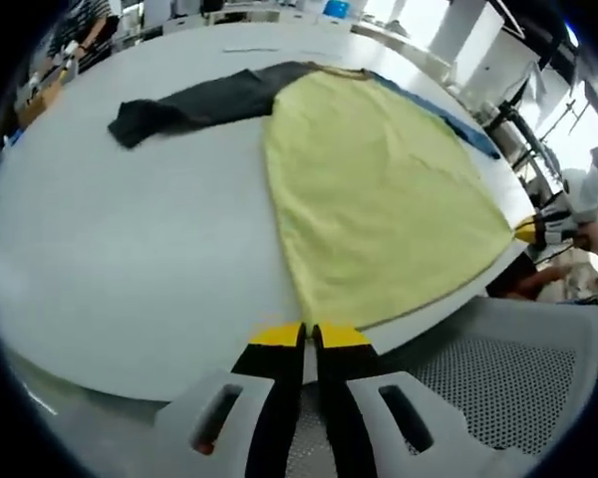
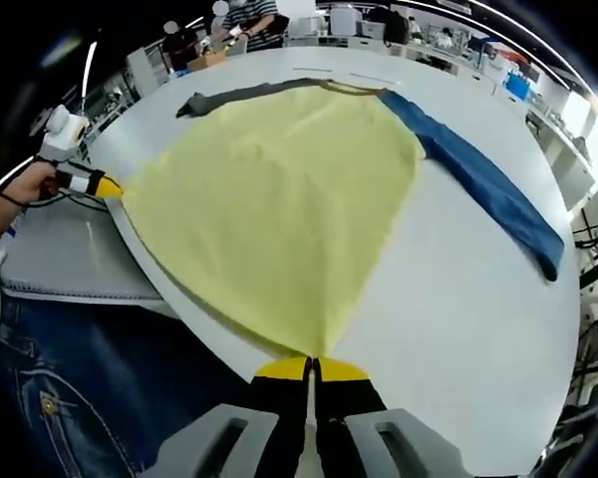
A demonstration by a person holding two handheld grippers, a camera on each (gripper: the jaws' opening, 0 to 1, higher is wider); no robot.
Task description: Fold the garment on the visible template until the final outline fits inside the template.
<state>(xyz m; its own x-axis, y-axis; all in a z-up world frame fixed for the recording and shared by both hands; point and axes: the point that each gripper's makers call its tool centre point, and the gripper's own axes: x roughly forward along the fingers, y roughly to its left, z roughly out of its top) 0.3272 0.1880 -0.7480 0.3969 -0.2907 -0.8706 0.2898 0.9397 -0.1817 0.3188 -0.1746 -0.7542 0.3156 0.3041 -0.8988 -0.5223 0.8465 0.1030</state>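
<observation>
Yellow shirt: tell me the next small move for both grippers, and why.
Probably lift both hem corners together and carry them toward the collar. The left gripper and right gripper each have jaws closed on a corner of the yellow shirt at the table edge, while the dark sleeve and blue sleeve lie spread out, so the shirt looks unfolded.

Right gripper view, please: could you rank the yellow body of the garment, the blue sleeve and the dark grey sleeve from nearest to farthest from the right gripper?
1. Yellow body: its hem corner sits at the right gripper.
2. Blue sleeve: off to the right, lying across the table.
3. Dark grey sleeve: far side, upper left.
</observation>
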